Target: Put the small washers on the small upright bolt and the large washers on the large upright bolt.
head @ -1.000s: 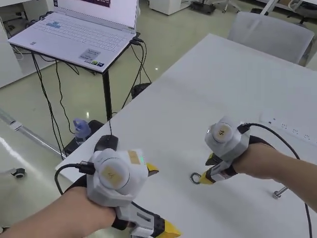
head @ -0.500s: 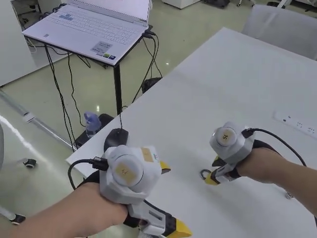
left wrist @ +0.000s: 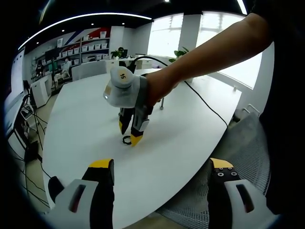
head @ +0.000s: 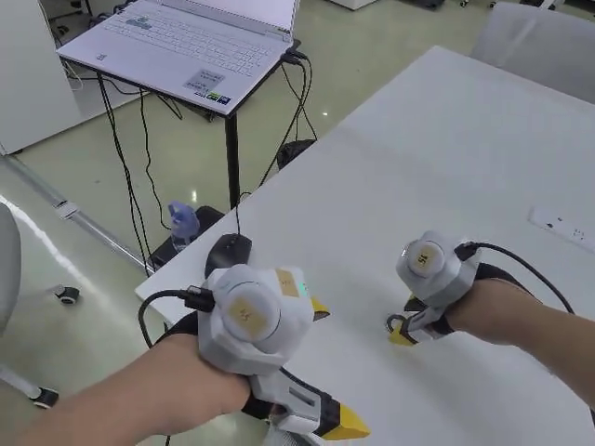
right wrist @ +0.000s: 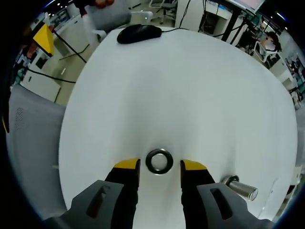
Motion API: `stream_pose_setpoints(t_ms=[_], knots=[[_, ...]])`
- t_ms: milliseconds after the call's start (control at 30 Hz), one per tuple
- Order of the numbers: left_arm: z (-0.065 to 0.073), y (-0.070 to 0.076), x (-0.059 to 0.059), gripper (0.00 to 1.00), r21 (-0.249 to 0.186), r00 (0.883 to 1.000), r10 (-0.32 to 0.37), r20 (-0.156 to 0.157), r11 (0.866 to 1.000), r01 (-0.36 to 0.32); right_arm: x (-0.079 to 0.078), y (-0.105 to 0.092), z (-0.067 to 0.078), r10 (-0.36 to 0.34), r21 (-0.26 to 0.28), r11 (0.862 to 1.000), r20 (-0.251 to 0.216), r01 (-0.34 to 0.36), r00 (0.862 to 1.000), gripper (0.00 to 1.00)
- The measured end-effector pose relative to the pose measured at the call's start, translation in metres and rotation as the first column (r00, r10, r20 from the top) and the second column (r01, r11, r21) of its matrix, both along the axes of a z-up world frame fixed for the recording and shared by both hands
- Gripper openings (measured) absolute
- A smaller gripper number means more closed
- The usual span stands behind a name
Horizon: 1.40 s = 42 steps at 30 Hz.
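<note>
Right gripper view: washer [right wrist: 159, 161] lies flat on the table [right wrist: 190, 86] between the right gripper [right wrist: 160, 165]'s slightly spread jaws; bolt [right wrist: 240, 188] at 4 o'clock, mouse [right wrist: 139, 33] at 12.
Left gripper view: left gripper [left wrist: 161, 164] spread wide, empty.

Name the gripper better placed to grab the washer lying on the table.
Right. The right gripper's open jaws straddle the washer on the table; the left gripper, open and empty, sits back near the table edge, away from it.
</note>
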<state>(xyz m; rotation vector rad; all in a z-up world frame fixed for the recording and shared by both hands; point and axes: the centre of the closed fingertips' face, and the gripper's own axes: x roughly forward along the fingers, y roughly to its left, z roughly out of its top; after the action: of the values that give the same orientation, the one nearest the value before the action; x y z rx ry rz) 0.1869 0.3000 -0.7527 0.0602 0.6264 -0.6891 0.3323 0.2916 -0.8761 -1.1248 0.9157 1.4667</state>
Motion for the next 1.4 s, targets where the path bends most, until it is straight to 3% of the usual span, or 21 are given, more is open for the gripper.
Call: stream_pose_setpoints(t_ms=[267, 600, 800, 1233, 1400], knots=[[0.0, 0.002, 0.0, 0.79, -0.004, 1.0, 0.008, 0.0, 1.0, -0.008, 0.001, 0.0, 0.0, -0.009, -0.002, 1.0, -0.013, 0.009, 1.0, 0.34], [0.0, 0.002, -0.001, 0.78, -0.012, 1.0, 0.017, -0.002, 1.0, -0.017, -0.002, -0.002, -0.001, -0.027, -0.029, 0.999, -0.002, 0.027, 1.0, 0.25], [-0.001, 0.003, -0.003, 0.77, -0.014, 1.0, 0.024, -0.005, 1.0, -0.025, -0.002, 0.0, -0.001, -0.031, -0.085, 0.996, 0.011, 0.031, 0.999, 0.22], [0.003, 0.003, -0.003, 0.75, -0.007, 1.0, 0.017, 0.002, 1.0, -0.017, -0.001, -0.003, -0.001, -0.032, -0.084, 0.996, 0.031, 0.035, 0.999, 0.2], [0.002, 0.005, -0.003, 0.75, -0.005, 1.0, 0.016, 0.003, 1.0, -0.016, 0.004, -0.011, 0.008, -0.057, -0.082, 0.995, 0.022, 0.059, 0.998, 0.21]])
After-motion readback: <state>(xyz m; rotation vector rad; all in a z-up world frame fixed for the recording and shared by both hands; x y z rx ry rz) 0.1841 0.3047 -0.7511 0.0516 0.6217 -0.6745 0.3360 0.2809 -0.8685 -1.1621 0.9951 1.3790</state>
